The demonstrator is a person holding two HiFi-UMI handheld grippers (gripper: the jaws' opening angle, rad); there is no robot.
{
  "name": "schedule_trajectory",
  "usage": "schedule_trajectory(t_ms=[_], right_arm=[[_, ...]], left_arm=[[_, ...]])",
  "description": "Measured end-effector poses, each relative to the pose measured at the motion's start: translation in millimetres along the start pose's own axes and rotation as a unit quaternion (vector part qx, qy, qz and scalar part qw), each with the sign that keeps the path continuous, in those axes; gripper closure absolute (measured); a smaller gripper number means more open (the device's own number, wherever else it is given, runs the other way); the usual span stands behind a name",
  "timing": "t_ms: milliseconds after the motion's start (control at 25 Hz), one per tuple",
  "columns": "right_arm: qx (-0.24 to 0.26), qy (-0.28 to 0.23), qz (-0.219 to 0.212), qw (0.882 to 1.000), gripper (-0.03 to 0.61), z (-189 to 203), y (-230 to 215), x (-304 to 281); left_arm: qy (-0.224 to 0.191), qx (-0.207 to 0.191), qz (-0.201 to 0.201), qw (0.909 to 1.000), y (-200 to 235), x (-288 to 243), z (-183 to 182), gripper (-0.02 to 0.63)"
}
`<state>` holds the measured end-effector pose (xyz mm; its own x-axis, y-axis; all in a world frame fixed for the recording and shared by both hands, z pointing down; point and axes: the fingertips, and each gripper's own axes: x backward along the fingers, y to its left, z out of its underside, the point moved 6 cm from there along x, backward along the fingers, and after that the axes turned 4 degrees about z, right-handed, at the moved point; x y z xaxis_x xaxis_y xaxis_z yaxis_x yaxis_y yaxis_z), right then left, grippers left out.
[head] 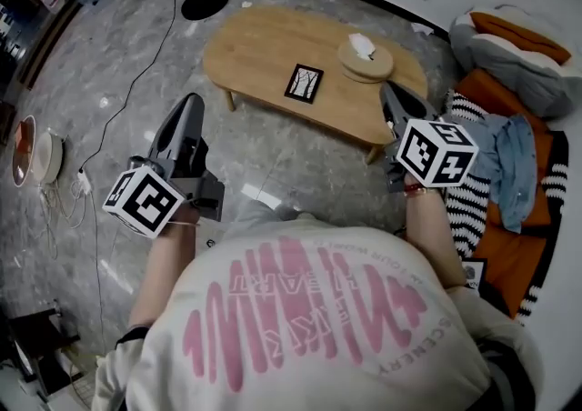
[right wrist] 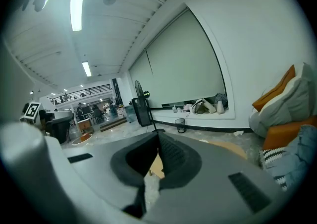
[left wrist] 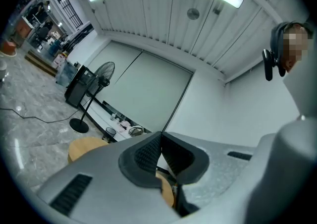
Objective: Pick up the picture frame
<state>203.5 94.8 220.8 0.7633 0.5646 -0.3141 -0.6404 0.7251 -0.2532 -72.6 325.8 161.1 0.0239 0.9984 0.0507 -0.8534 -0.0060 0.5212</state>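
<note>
Person's shirt [head: 309, 327] nearest. Left gripper [head: 188, 105], right gripper [head: 389, 93]: jaws pressed together, nothing held. Beyond: picture frame [head: 304, 83] flat on wooden coffee table [head: 255, 45], untouched. Step, apparently: approach. Next: part jaws, reach frame edge.

The low oval table [head: 255, 50] is smooth, matt pale wood, the grey marbled floor [head: 118, 64] around it polished and glossy, the small black-edged picture frame [head: 304, 84] on it dull-bordered, and the orange and grey cushions [head: 514, 59] right of it soft cloth.
</note>
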Motion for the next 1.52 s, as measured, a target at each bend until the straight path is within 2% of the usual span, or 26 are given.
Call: schedule_trajectory(t_ms=[120, 440, 560, 680, 880, 1280, 1520], right_arm=[[-0.011, -0.002, 0.004, 1.0, 0.572, 1, -6, -1], [-0.016, -0.012, 0.041, 0.999, 0.572, -2, -29, -16], [-0.01, 0.003, 0.047, 0.999, 0.572, -1, -31, -35], [-0.003, 0.021, 0.052, 0.998, 0.572, -2, -33, -59], [-0.016, 0.041, 0.074, 0.996, 0.572, -10, -41, -110], [-0.04, 0.057, 0.11, 0.991, 0.572, -36, -56, -213], [-0.077, 0.071, 0.139, 0.985, 0.572, -30, -69, -265]], left_arm=[[-0.003, 0.013, 0.0, 0.9999, 1, -16, -1, 0.611], [0.013, -0.011, 0.025, 0.9995, 18, -74, 4, 0.611], [0.025, -0.013, 0.018, 0.9994, 38, -96, 9, 0.611], [0.035, 0.002, 0.026, 0.999, 61, -123, 14, 0.611], [0.079, -0.008, 0.024, 0.9966, 107, -180, 15, 0.611], [0.101, 0.008, 0.094, 0.9904, 180, -303, -13, 0.611], [0.152, 0.055, 0.083, 0.9833, 233, -356, -3, 0.611]])
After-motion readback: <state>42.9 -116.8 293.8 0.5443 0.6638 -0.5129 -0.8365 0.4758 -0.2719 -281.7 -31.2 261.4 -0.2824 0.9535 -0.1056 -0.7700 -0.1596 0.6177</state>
